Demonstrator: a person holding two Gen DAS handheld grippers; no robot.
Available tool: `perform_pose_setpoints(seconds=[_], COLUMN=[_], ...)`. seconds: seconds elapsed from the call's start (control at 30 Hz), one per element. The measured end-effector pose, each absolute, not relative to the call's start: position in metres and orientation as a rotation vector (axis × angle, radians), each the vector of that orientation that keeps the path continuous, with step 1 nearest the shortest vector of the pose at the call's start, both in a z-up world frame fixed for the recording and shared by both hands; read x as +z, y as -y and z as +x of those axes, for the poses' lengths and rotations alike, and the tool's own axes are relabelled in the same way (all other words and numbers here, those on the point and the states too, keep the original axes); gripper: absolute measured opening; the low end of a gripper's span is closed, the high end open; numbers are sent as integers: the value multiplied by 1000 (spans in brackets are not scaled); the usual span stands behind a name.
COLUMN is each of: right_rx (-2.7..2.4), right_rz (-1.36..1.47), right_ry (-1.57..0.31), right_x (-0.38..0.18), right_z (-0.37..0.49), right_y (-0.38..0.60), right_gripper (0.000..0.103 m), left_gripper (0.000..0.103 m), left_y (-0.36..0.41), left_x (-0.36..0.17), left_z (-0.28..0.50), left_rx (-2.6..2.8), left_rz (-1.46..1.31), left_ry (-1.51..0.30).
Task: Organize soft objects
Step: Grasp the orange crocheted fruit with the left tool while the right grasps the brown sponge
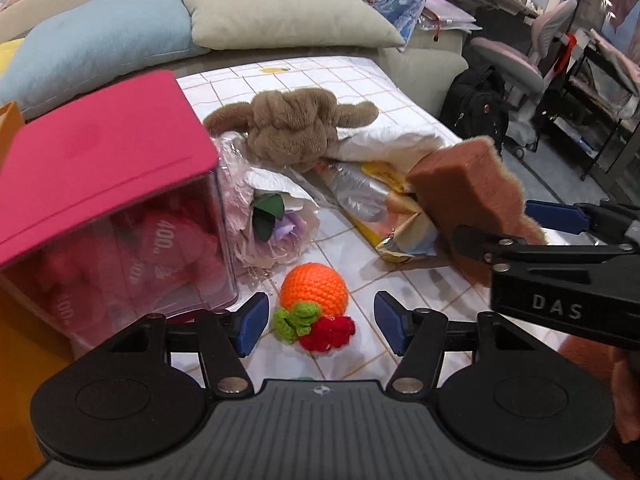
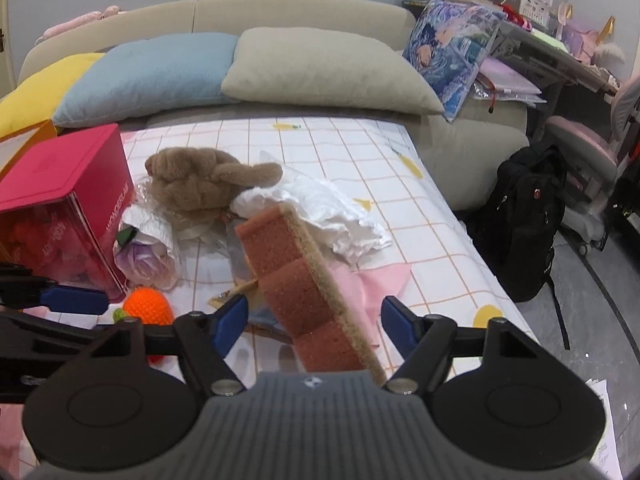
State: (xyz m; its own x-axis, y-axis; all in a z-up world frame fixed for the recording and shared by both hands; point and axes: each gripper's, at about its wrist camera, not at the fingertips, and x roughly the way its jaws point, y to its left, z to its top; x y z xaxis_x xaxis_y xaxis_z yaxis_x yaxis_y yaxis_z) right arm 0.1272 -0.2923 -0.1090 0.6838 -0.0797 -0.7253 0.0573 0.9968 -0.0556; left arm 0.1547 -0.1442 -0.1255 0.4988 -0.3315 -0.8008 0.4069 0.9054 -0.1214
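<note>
bedroom clutter spreads over a checked sheet (image 2: 360,168) on the bed, pillows behind; a pink-lidded box (image 1: 100,168) stands at the left, a brown plush (image 1: 288,128) mid-bed; the right gripper (image 2: 314,322) has a brown sponge block (image 2: 304,284) between its jaws, but no pad visibly presses it, so i read it as open; the left gripper (image 1: 320,324) stands open, straddling a crocheted orange (image 1: 314,288), not touching; judging by this, a pick-up is in hand and next calls for closing gently; the box's contents are blurred red shapes; the sponge's lower end is hidden.
</note>
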Motion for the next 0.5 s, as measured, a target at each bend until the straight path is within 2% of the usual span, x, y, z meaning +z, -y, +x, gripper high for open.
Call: perform_pose_setpoints(seconds=[0.07,0.13,0.17,0.23,0.27,0.5], right_rx=[-77,-81,-78,-73,-67,-45], right_rz=[-22,-25,-27,-40,-49,-109], right_ry=[-825,-833,-836,-835,-836,-793], right_x=[-111,-112,-113,-113,-113,-103], right_z=[128,128,128,127,127,118], right_y=[293,293,292,290,289,278], right_gripper=[63,53,52,46,44,35], left_gripper=[68,68,66,58,51,46], left_y=[147,150,151,152,153,147], left_x=[-129,-130,-132,-134,-135,-127], left_z=[155,155,156,155,155,144], left_rx=[-438,-444,-441,-433,-430,-455], left_rz=[111,120,134,151,153,144], left_ry=[-942,-934,-935,-939,-942,-904])
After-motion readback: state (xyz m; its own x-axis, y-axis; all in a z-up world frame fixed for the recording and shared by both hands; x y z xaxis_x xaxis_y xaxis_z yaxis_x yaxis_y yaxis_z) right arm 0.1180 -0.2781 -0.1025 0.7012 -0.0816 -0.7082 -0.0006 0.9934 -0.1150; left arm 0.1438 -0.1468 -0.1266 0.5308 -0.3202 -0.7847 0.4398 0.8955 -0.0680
